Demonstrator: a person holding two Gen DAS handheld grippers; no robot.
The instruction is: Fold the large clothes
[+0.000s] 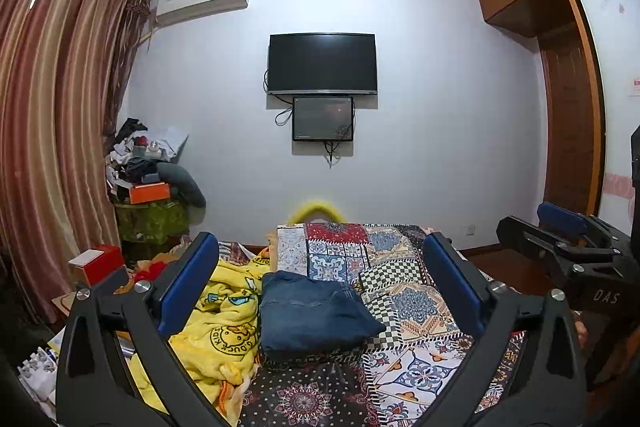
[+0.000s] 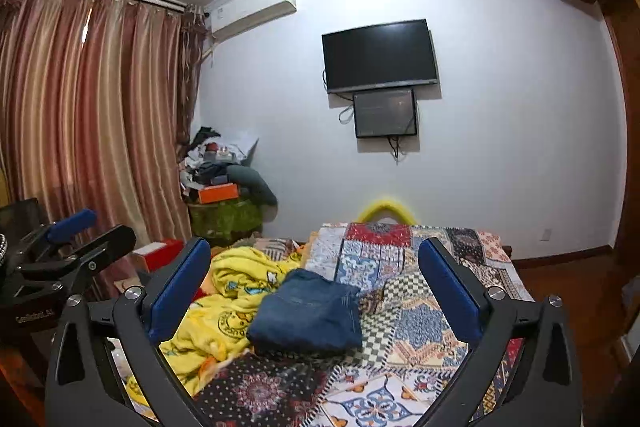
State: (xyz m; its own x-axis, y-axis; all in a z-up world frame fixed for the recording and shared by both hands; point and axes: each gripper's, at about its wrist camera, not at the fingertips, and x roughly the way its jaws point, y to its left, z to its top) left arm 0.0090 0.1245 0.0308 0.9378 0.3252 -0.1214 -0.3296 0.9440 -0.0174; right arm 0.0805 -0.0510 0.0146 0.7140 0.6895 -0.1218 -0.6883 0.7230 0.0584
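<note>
At the left of both views a yellow cartoon blanket (image 1: 224, 323) lies rumpled on the bed (image 1: 424, 311). It touches the left edge of the folded jeans (image 1: 312, 315), which sit mid-frame on the patchwork cover. The left tool (image 1: 320, 283) frames the jeans with its fingers wide apart and holds nothing. The right tool (image 2: 316, 287) is likewise spread and empty, and both hover above the bed, clear of the cloth.

The likely risk is that a finger coming in from the left catches the blanket, whose edge lies against the denim, and drags the stack open. A pinch on the top layer alone could also peel the fold apart.

I count one pair of jeans, one yellow blanket, two tools, and two dark screens (image 1: 322, 63) on the wall.
</note>
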